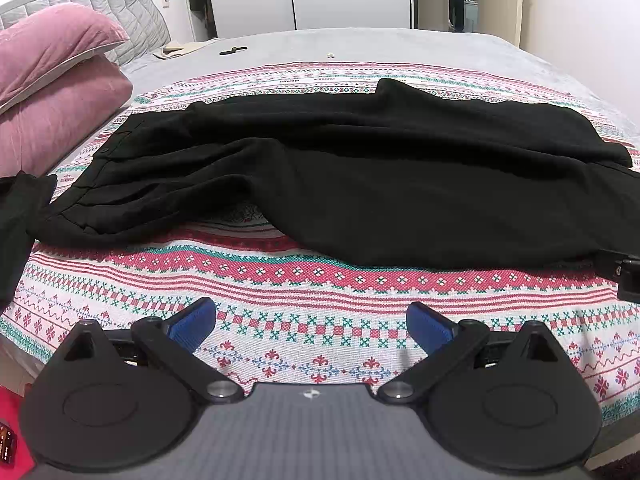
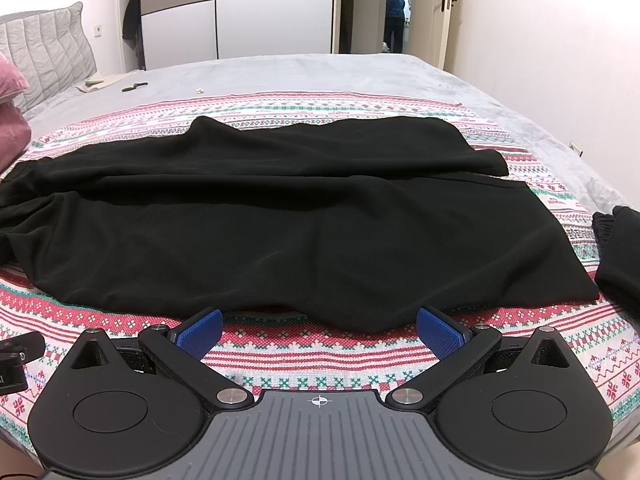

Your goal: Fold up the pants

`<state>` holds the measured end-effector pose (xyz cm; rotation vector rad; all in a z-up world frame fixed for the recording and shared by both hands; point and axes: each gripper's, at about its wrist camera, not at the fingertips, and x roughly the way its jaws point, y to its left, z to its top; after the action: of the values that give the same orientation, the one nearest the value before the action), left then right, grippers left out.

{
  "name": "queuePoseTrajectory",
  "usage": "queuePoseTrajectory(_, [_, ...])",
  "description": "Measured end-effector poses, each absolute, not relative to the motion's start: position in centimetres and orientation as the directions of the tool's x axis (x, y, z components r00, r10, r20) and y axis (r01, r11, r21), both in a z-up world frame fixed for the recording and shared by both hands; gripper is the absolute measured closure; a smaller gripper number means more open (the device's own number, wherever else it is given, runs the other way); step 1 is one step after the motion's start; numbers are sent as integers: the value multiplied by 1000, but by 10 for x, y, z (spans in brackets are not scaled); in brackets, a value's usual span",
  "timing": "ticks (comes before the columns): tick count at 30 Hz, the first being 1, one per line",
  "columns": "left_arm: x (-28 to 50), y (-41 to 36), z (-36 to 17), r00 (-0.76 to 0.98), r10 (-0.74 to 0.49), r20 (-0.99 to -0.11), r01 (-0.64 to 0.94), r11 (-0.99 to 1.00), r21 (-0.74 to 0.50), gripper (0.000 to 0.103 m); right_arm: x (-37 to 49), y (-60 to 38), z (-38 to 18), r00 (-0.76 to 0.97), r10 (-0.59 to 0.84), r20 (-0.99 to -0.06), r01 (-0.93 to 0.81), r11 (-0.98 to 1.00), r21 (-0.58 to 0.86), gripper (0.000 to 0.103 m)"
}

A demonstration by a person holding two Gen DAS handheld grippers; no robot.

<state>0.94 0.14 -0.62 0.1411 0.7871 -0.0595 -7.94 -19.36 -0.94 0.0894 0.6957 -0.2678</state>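
Black pants [image 1: 360, 184] lie spread sideways on a patterned red, green and white blanket [image 1: 304, 300] on the bed, waistband at the left, legs running right. They also fill the right wrist view [image 2: 300, 220]. My left gripper [image 1: 311, 322] is open and empty, hovering over the blanket in front of the pants' near edge. My right gripper [image 2: 319, 332] is open and empty, its blue pads [image 2: 200, 332] just short of the near hem of the pant leg. Part of the right gripper shows at the left view's right edge [image 1: 624, 276].
Pink pillows [image 1: 56, 92] and a grey headboard cushion [image 1: 120, 12] are at the left. Another black garment lies at the left edge [image 1: 20, 216] and one at the right [image 2: 624, 256]. A small black item [image 1: 233, 51] rests on the grey bedsheet. Wardrobe and open door lie beyond.
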Motion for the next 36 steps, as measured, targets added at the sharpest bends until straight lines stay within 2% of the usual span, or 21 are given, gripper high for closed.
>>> queuePoseTrajectory(36, [11, 10, -3, 727, 1, -686, 90, 991, 98, 0, -80, -196, -13, 740, -229, -632, 280, 960, -21, 0])
